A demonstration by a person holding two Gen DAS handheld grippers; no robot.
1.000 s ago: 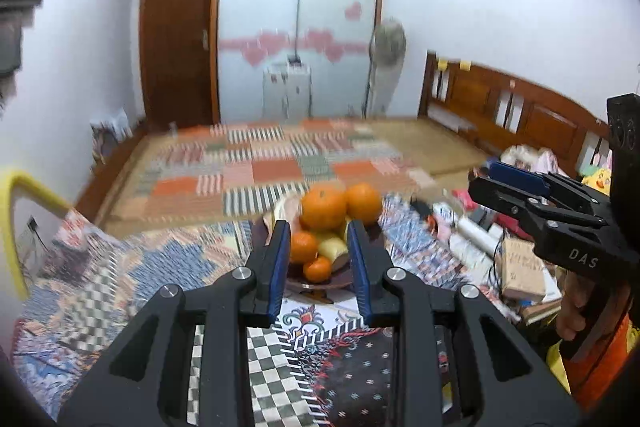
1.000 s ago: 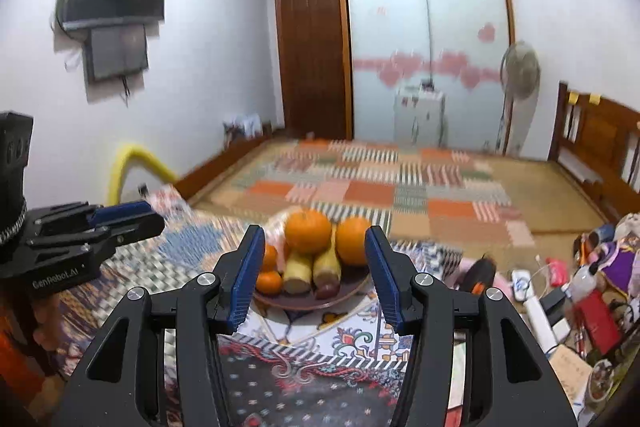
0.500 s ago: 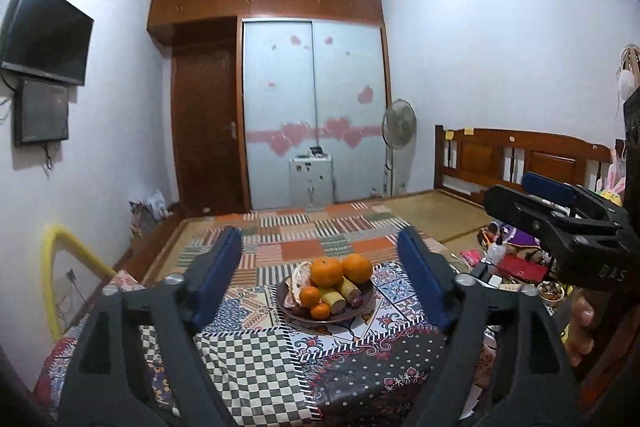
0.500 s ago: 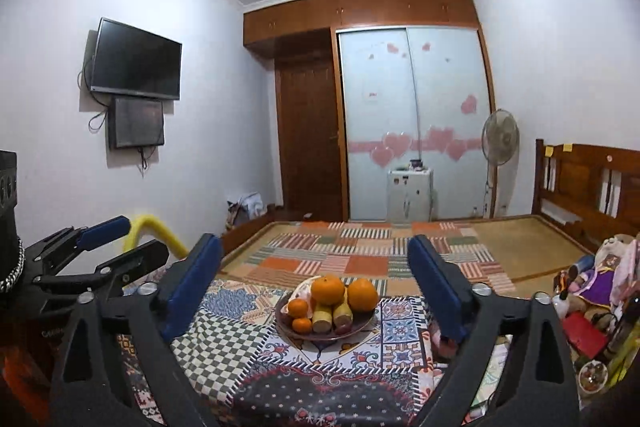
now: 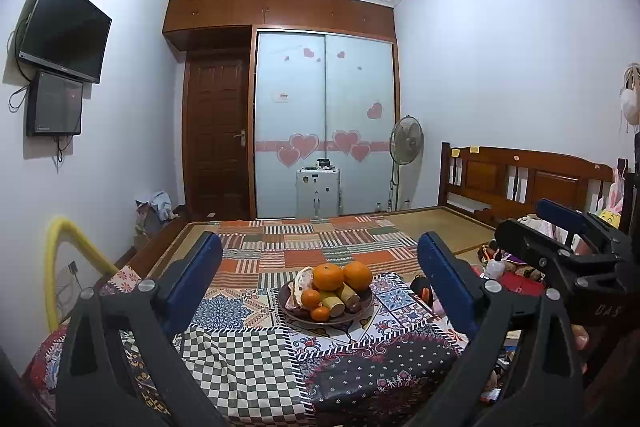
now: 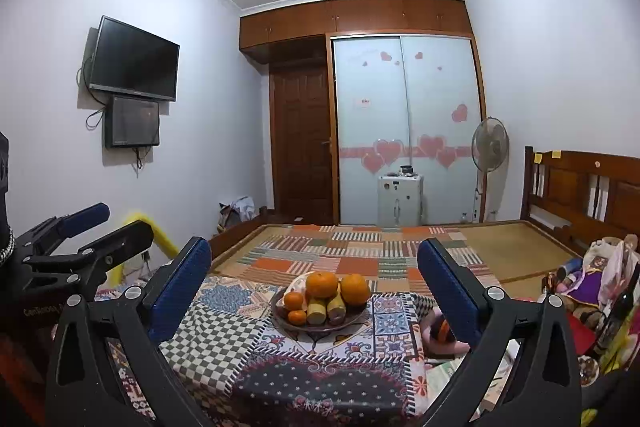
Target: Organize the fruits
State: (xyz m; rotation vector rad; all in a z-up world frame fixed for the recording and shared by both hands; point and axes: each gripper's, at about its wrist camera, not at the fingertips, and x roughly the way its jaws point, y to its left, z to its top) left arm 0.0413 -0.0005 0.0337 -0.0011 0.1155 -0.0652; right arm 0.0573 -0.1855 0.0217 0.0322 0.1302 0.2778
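A dark plate [image 5: 362,309] on the patchwork tablecloth [image 5: 240,359] holds two big oranges [image 5: 328,277], two small ones [image 5: 310,298] and yellowish fruit pieces [image 5: 335,302]. My left gripper [image 5: 319,243] stands back from the plate, its jaws opening wide with nothing between the blue pads. In the right wrist view the same plate [image 6: 280,315] and oranges [image 6: 322,283] sit ahead of my right gripper [image 6: 314,247], whose jaws are also opening and empty. Each gripper shows at the edge of the other's view, the right gripper [image 5: 524,219] and the left gripper [image 6: 124,221].
Toys, bottles and boxes [image 6: 600,279] crowd the floor to the right of the table. A small orange-and-black object [image 5: 421,290] lies at the table's right edge. A yellow tube [image 5: 60,251] arches at the left. Behind are the bed mat [image 5: 320,243], headboard [image 5: 528,179] and fan [image 5: 406,139].
Both grippers drew back from the plate and tilted up, so the fruit looks smaller and lower. Both sets of jaws went from narrow to wide. The fruit stayed on the plate.
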